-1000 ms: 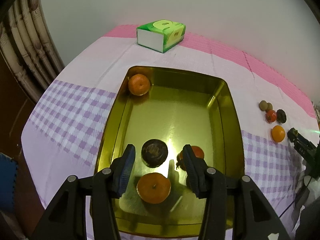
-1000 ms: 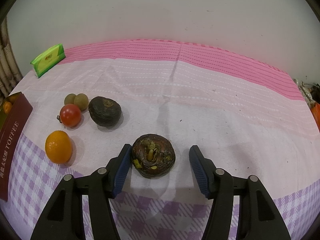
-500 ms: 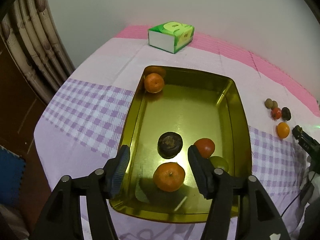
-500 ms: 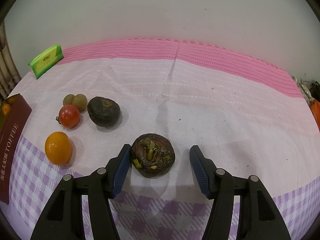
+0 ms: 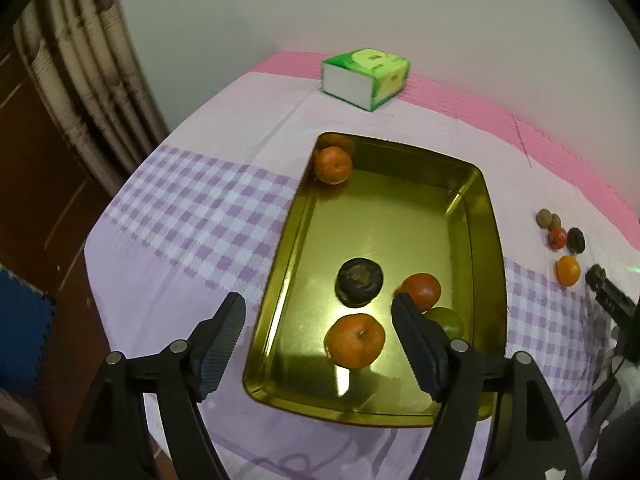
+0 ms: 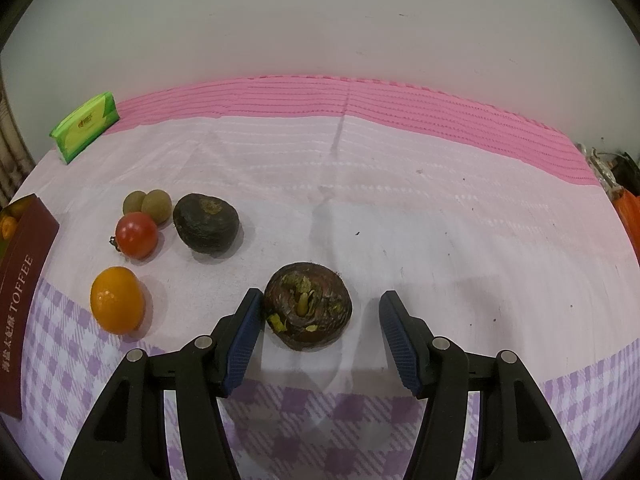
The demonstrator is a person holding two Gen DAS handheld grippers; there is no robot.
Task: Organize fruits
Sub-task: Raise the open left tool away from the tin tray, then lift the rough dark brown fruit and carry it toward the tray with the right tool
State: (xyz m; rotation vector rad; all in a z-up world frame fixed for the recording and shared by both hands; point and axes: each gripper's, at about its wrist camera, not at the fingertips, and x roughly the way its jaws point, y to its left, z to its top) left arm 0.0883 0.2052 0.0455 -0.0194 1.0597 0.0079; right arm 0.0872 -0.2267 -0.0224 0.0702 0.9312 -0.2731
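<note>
Gold tray (image 5: pixel 476 184) seen from higher than before, left gripper (image 5: pixel 318 320) jaws just widened, empty, right gripper (image 6: pixel 320 316) unchanged, agape around dark bulb (image 6: pixel 308 306).

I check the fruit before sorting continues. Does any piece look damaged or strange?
Yes. The dark round fruit between the right gripper jaws has a torn top with yellowish flaking bits. The other fruits look whole.

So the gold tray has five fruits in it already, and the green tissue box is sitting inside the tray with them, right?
Not quite. The five fruits are in the gold tray, but the green tissue box sits outside it, on the tablecloth beyond the tray's far end near the wall. The left wrist view shows this.
</note>
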